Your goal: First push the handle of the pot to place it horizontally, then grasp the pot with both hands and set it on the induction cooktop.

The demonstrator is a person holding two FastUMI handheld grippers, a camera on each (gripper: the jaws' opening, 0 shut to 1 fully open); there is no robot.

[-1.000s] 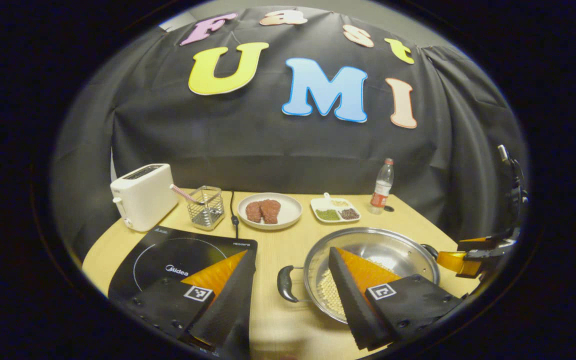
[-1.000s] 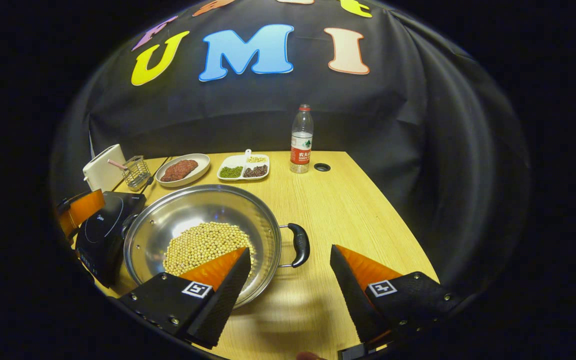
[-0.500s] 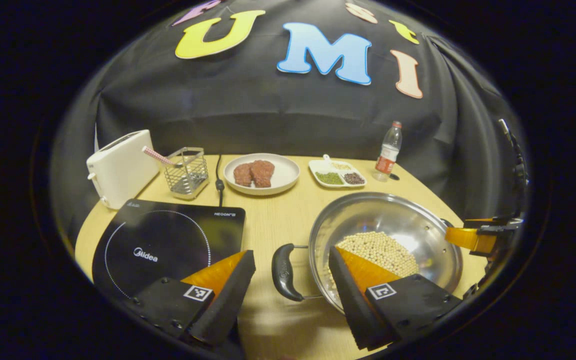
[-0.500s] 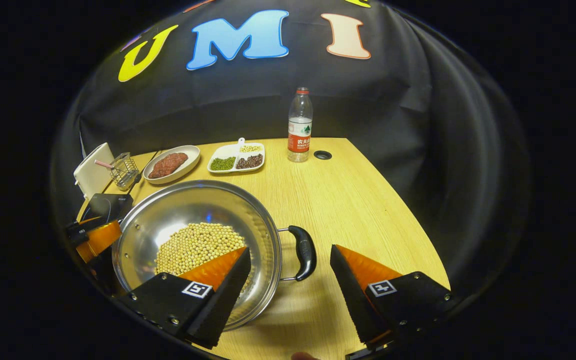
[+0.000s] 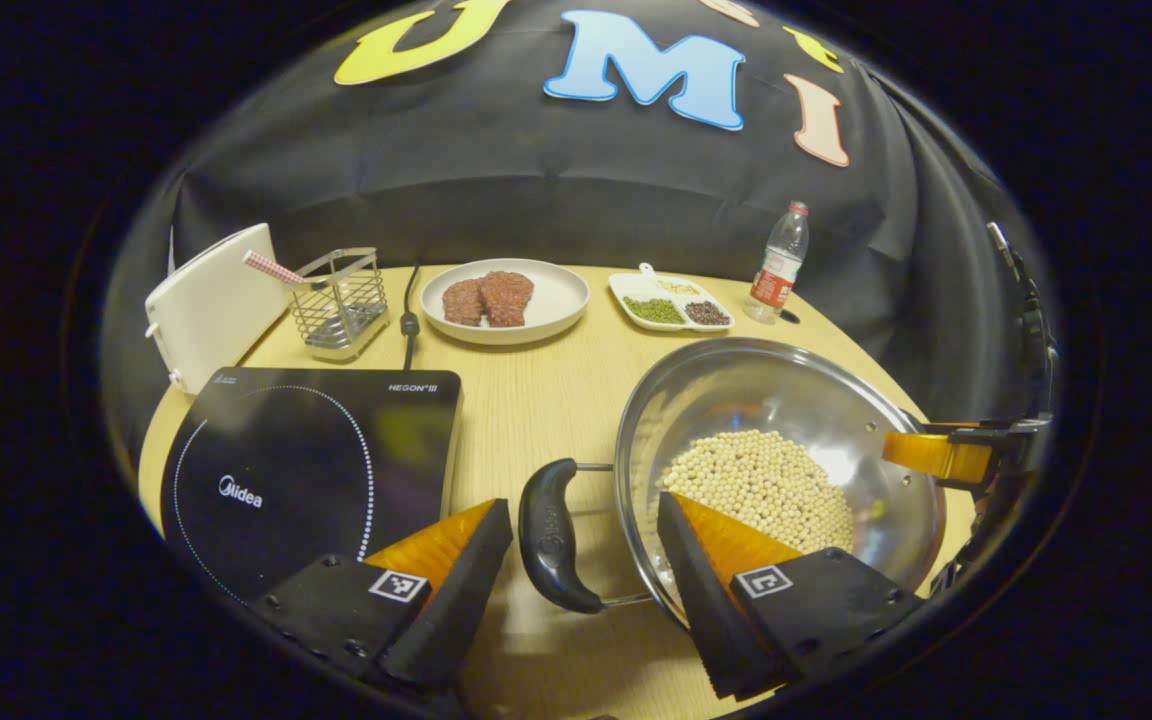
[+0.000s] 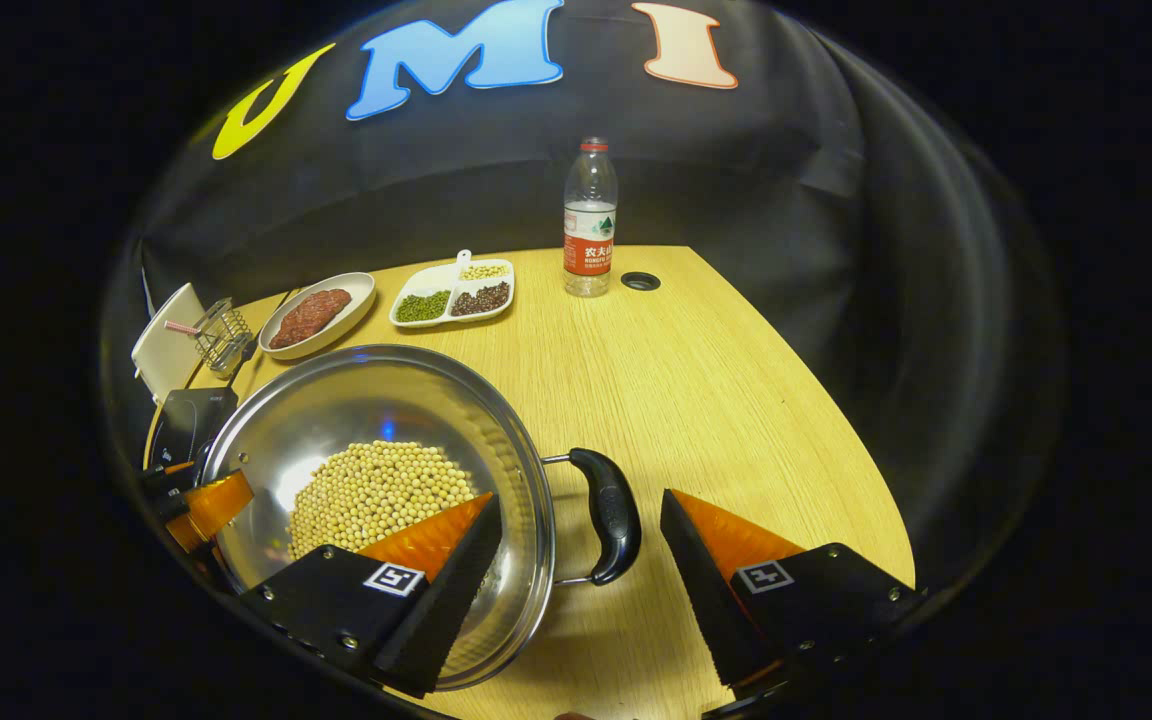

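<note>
Left tongs (image 5: pixel 584 575) spread wide, nothing gripped, one finger on each side of the pot's left handle (image 5: pixel 550 535) but neither touching it. Right tongs (image 6: pixel 581 570) likewise spread and empty, straddling the right handle (image 6: pixel 611 515) with a gap on both sides. Both handles already lying crosswise to the fingers, so probably ready to be closed on next.

Pot (image 5: pixel 776 400) resting on the worktop (image 5: pixel 526 400) toward its right front part, just beside the right edge of the cooktop (image 5: pixel 306 460), not on it yet. Loose pile of soybeans (image 5: pixel 761 485) heaped in the bottom.

Risks from here, as judged:
- Closing too shallow: rounded handles could slip out of the fingers once weight comes on.
- Inner finger of each pair hanging over the rim and the beans; closing off line could catch the rim instead of the handle.
- Uneven lift, one side ahead of the other: pot tips, beans slide to the low side or spill over the shallow wall.
- Low carry: base could strike the cooktop's raised edge and shove it toward the wire basket (image 5: pixel 339 305) and toaster (image 5: pixel 206 305) at the back left corner.

Plate of meat (image 5: pixel 504 298), divided dish (image 5: pixel 671 305) and bottle (image 5: pixel 779 262) along the back edge, well clear of the path.
</note>
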